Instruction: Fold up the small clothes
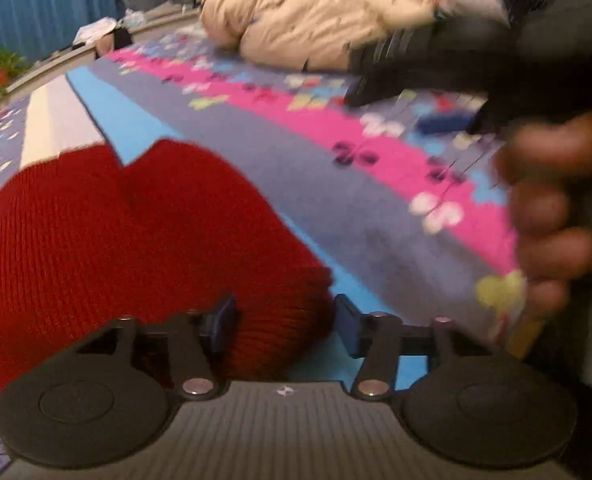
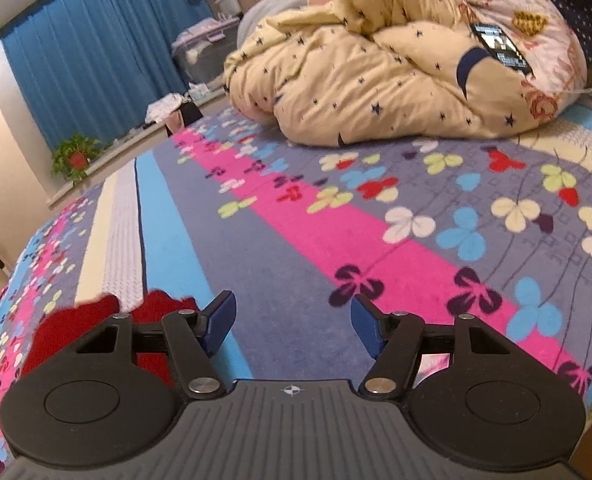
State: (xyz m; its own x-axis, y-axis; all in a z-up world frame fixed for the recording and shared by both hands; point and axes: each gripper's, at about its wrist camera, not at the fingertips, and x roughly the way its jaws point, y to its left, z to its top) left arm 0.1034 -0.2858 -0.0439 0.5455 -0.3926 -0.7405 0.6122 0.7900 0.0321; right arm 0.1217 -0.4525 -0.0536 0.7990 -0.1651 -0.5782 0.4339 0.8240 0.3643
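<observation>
A red knitted garment (image 1: 108, 248) lies bunched on the flowered bedspread (image 1: 296, 168) at the lower left of the left wrist view. My left gripper (image 1: 286, 322) hovers over its right edge. The jaws stand apart with the cloth's end between them, and the right pad (image 1: 345, 326) is off the cloth, so nothing is gripped. In the right wrist view my right gripper (image 2: 294, 320) is open over bare bedspread (image 2: 335, 240), and a corner of the red garment (image 2: 88, 324) shows left of it. The right gripper (image 1: 407, 108) appears blurred in the left view, with a hand (image 1: 547, 208) behind it.
A cream duvet with dark stars (image 2: 375, 80) is heaped at the far side of the bed, with a phone (image 2: 499, 50) lying on it. Blue curtains (image 2: 96, 60) and a potted plant (image 2: 76, 158) stand beyond the bed's left edge.
</observation>
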